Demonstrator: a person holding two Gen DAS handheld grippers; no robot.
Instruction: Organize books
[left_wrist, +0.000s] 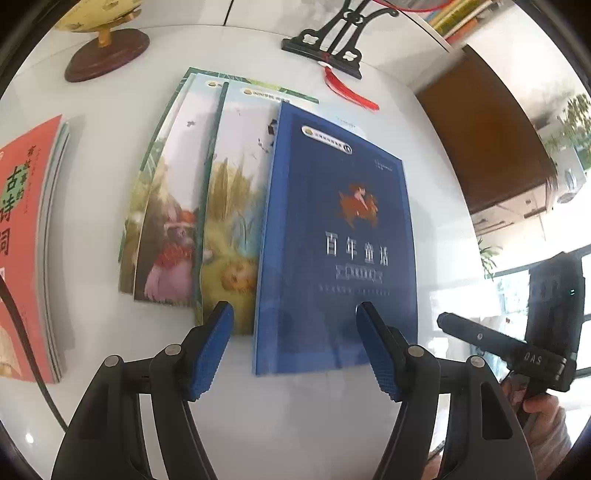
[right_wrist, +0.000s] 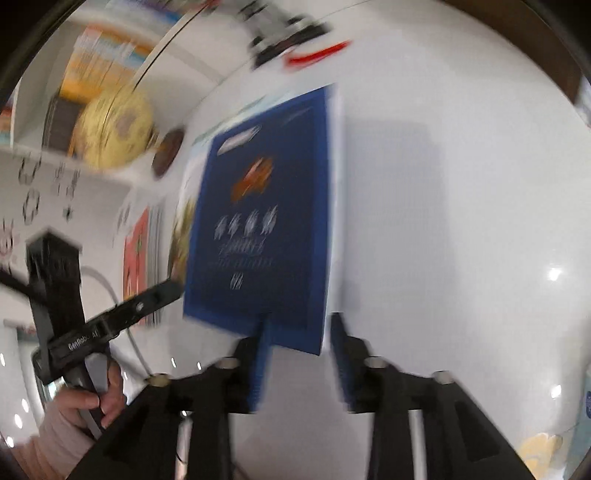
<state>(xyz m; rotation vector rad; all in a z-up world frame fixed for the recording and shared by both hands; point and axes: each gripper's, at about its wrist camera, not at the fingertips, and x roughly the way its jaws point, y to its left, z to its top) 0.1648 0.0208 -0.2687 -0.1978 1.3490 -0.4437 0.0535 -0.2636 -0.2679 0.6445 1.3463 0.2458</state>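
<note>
A blue book (left_wrist: 332, 236) is seen lying flat on a white table (left_wrist: 424, 147), overlapping a fanned row of picture books (left_wrist: 207, 206). The left gripper (left_wrist: 295, 350) is held spread wide above its near edge, nothing gripped. The right gripper (right_wrist: 295, 354) is parted, empty, though blurred.

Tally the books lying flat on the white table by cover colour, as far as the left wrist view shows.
Blue cover: 1, blue book, on top at the right
Illustrated covers: 3 visible, fanned illustrated books
Red-orange cover: 1, red book; more edges show beneath it, uncountable
Total: 5 visible
</note>
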